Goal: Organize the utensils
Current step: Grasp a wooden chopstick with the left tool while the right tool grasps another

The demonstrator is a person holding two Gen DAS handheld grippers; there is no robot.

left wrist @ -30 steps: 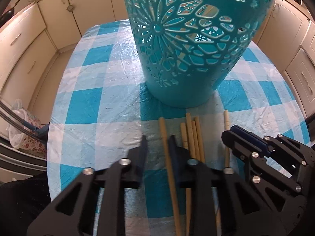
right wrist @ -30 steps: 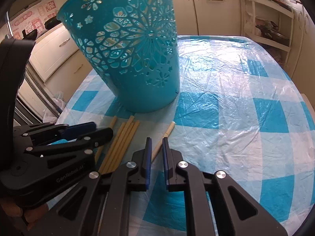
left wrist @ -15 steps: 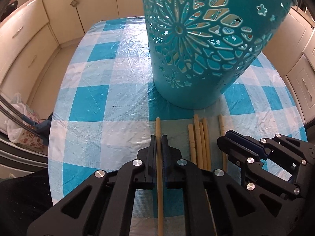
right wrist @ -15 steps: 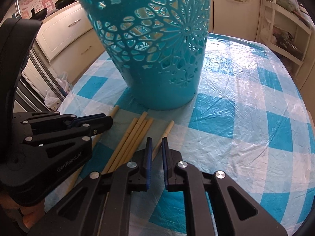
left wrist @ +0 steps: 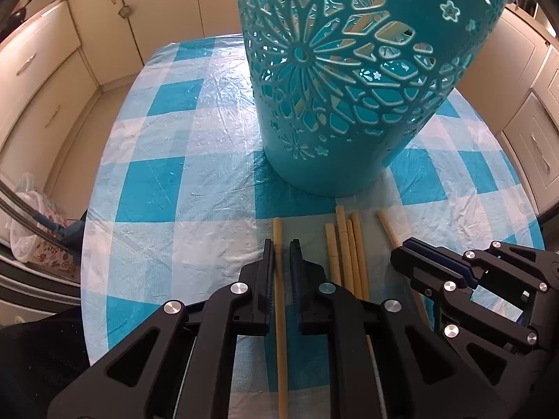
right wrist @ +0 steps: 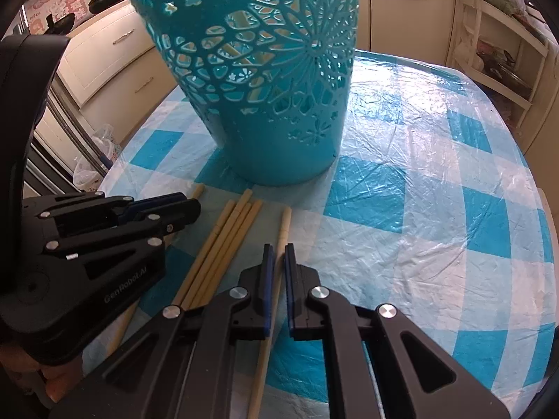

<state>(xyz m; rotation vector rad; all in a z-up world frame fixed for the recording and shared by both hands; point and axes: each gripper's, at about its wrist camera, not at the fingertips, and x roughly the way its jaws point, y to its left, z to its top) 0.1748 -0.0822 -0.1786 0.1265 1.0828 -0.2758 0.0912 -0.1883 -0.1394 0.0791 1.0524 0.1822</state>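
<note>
A tall teal cut-out basket (left wrist: 349,87) (right wrist: 272,87) stands on the checked tablecloth. Pale wooden chopsticks lie in front of it. My left gripper (left wrist: 281,255) is shut on the leftmost chopstick (left wrist: 277,230), which runs back between its fingers and rests on the cloth. My right gripper (right wrist: 278,255) straddles the rightmost chopstick (right wrist: 284,223); its jaws are closing, and the pads meet the stick. Between the two grippers several more chopsticks (left wrist: 346,244) (right wrist: 227,241) lie bunched together. Each gripper shows in the other's view: the right gripper (left wrist: 401,258) and the left gripper (right wrist: 188,209).
The blue-and-white tablecloth (right wrist: 436,181) spreads wide to the right of the basket. Cream cabinets (left wrist: 45,80) surround the table. A plastic bag (left wrist: 28,230) hangs beyond the left table edge, and a white shelf rack (right wrist: 496,42) stands at the far right.
My left gripper went from open to shut on the leftmost chopstick. My right gripper shifted over the lone right chopstick, which now lies between its narrowed fingers.
</note>
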